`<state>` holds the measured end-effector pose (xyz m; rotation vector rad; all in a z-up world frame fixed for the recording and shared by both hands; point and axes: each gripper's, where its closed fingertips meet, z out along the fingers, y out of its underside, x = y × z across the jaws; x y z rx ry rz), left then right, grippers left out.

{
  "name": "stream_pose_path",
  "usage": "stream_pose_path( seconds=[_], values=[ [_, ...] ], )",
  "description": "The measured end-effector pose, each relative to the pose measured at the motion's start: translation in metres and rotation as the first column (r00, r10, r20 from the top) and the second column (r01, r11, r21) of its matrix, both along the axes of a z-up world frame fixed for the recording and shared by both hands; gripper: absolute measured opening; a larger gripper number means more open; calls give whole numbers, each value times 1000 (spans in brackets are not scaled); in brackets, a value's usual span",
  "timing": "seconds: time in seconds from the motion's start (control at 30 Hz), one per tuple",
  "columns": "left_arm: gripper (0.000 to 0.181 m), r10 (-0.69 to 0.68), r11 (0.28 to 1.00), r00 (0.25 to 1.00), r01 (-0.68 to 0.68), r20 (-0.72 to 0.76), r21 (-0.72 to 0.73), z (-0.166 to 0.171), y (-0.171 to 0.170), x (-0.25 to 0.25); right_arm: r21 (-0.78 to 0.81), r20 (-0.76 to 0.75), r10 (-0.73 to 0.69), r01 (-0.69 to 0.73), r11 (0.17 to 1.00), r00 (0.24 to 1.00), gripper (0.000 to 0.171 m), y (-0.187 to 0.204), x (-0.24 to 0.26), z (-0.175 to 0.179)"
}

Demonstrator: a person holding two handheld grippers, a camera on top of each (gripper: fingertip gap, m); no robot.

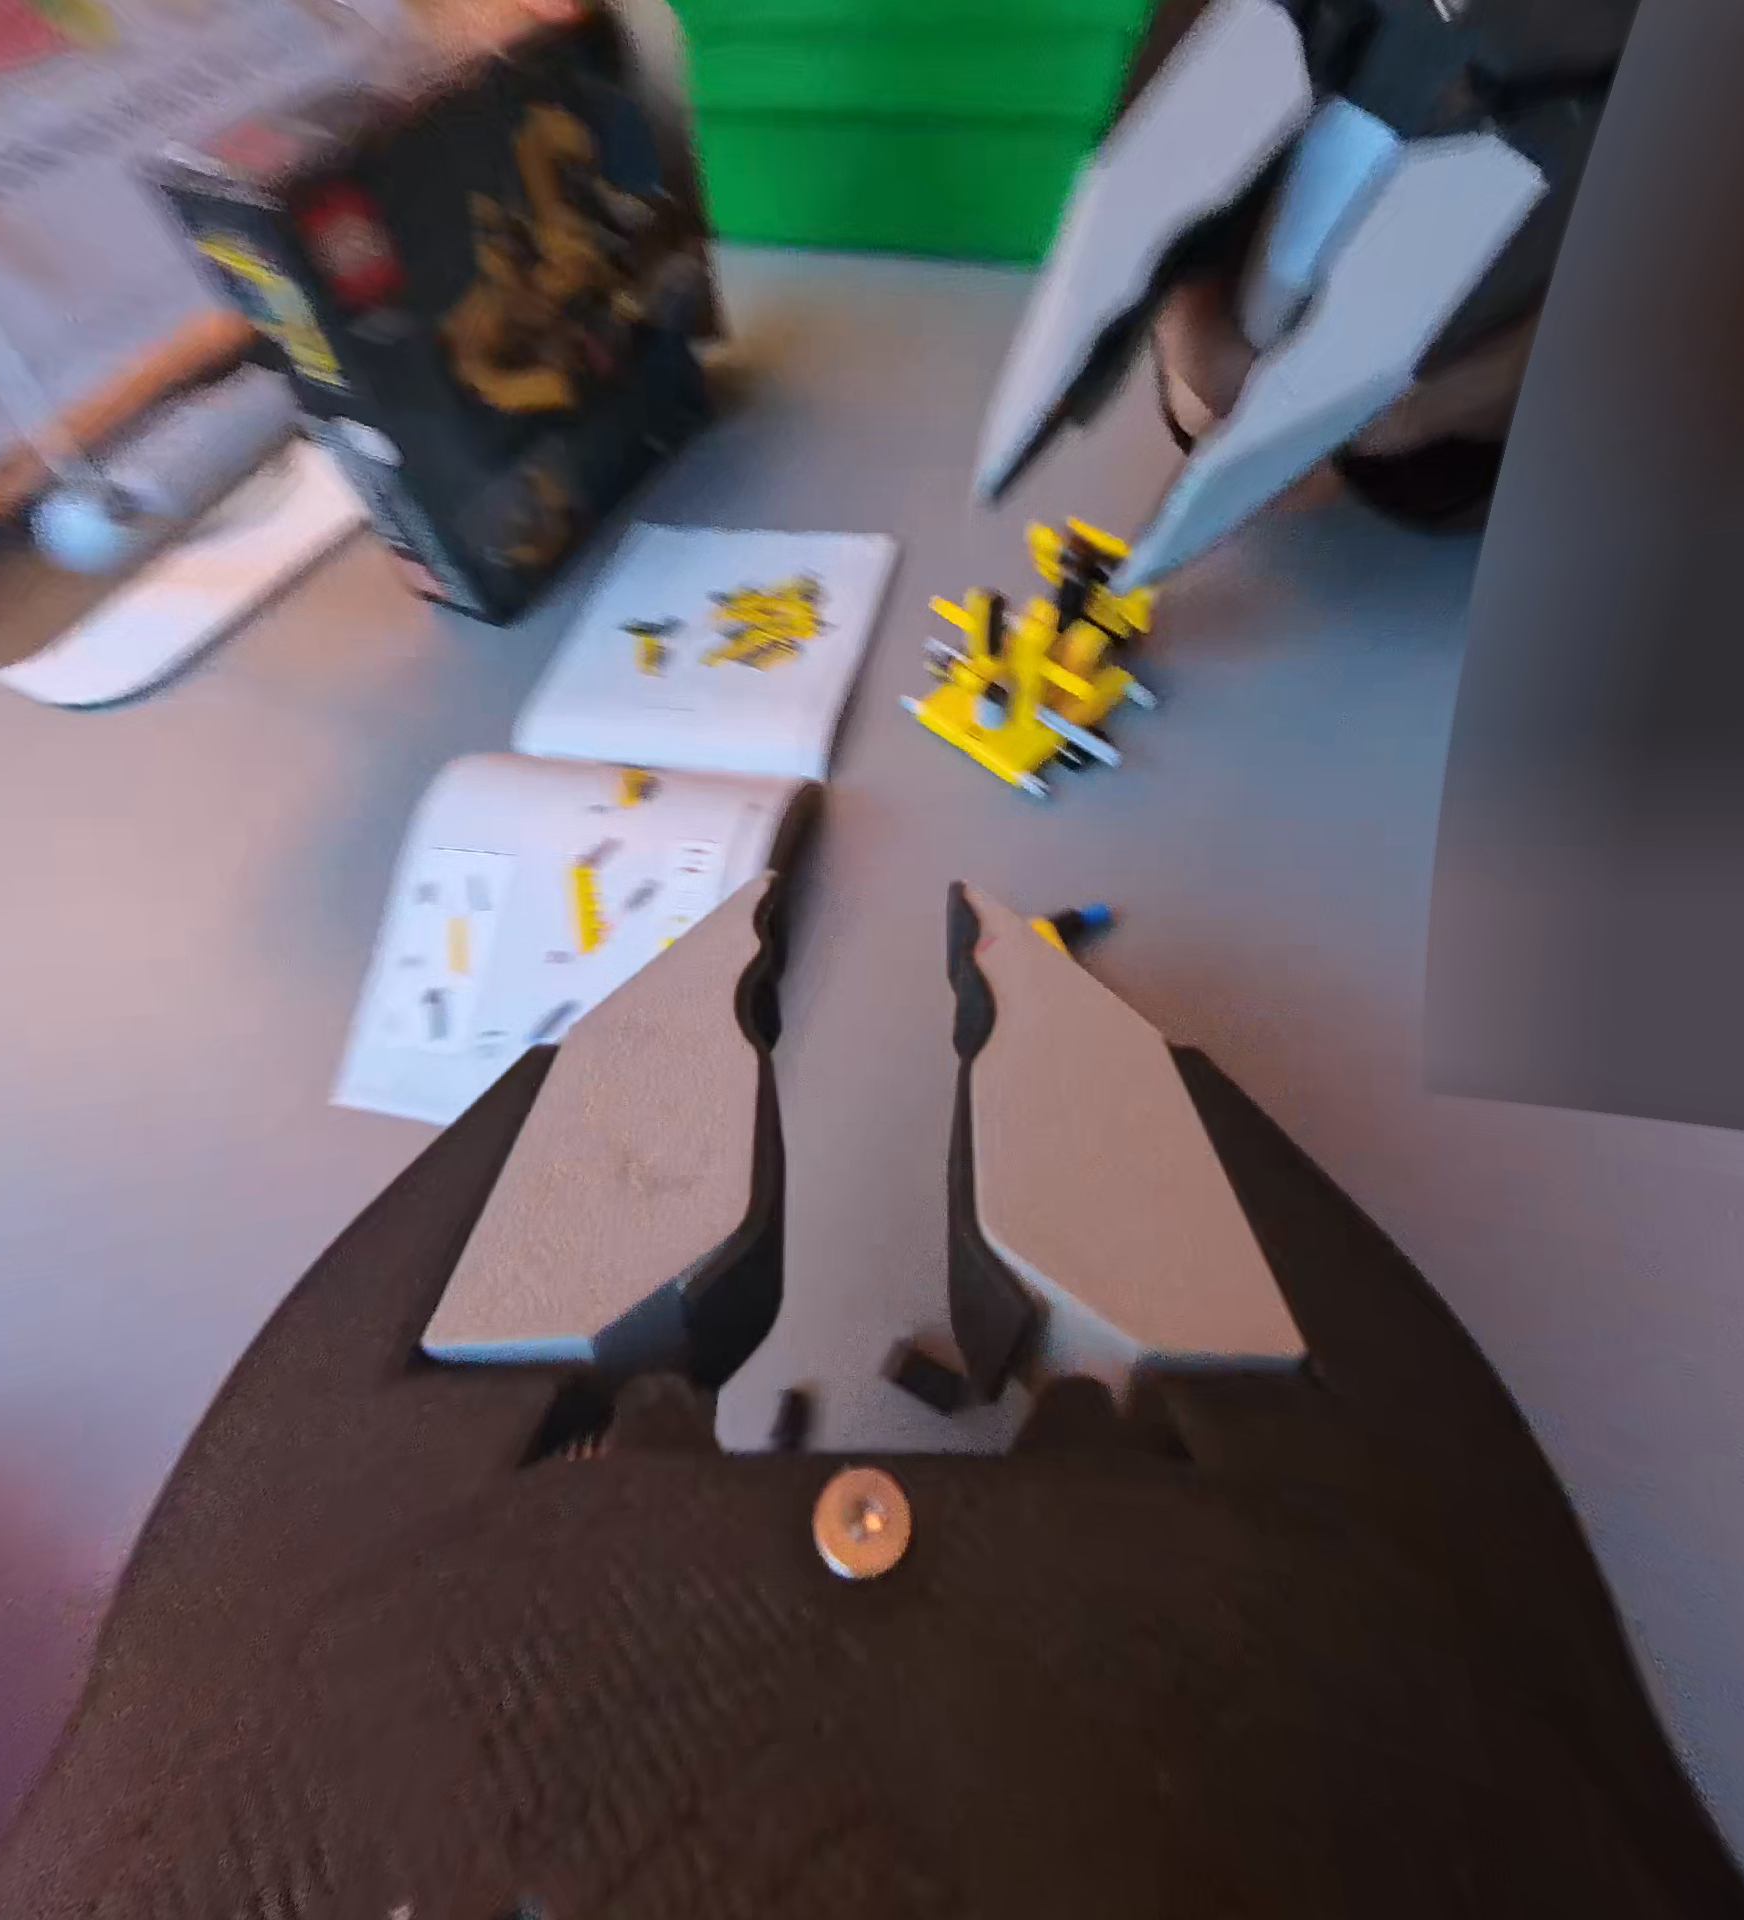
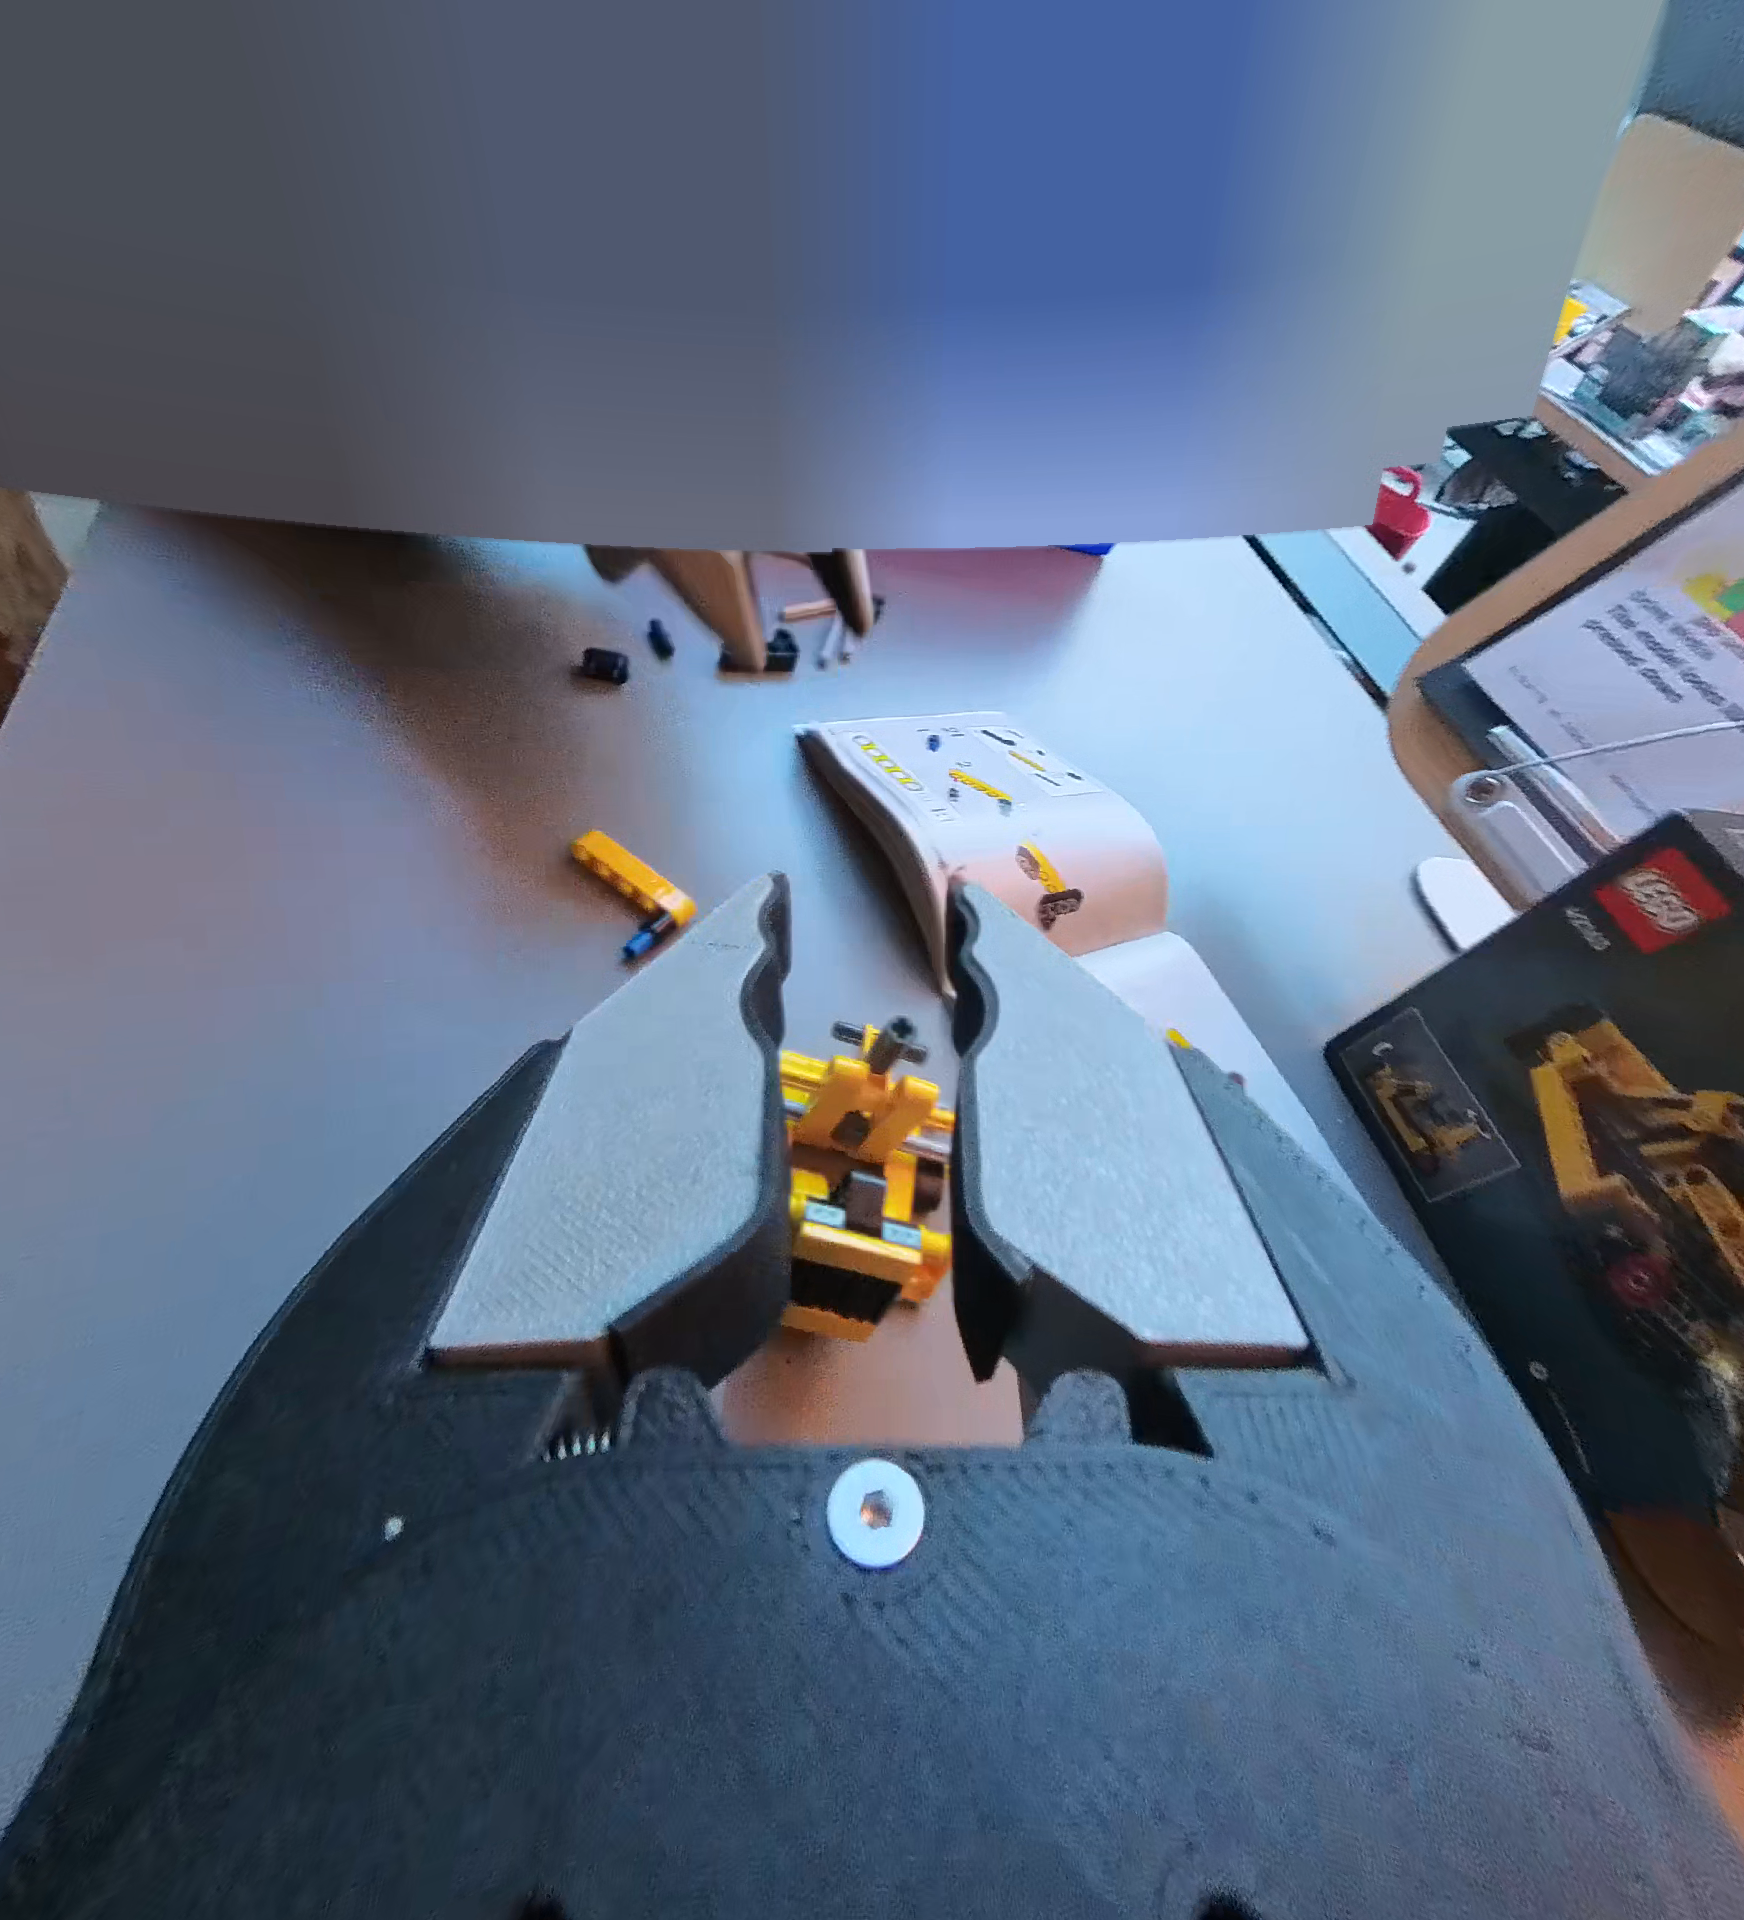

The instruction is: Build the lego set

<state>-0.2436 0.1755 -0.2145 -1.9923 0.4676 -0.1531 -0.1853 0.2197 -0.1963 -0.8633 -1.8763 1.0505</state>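
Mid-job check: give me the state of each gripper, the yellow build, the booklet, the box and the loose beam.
left gripper: open, empty
right gripper: open, over the build
yellow build: partly assembled, on the table
instruction booklet: lying open
set box: standing, closure unclear
yellow beam: loose, flat

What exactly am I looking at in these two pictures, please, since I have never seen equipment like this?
A person holds two hand-held grippers, each with a camera looking along its two fingers. The left camera shows the left gripper, open and empty above the grey table. The right camera shows the right gripper, open around the half-built yellow model without clearly gripping it. Also on the table are an open instruction booklet, a loose yellow beam, a few small black pieces and the black box of the set. The smooth blurred patches were added afterwards.
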Motion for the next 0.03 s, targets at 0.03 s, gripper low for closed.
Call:
stream_pose_path(
  seconds=[0.03],
  values=[
    [27, 59, 997, 998, -60, 20, 56, 12, 2, -14, -12, -11, -15, 15, 1000, 1000, 26, 4, 0, 3]
  ],
)
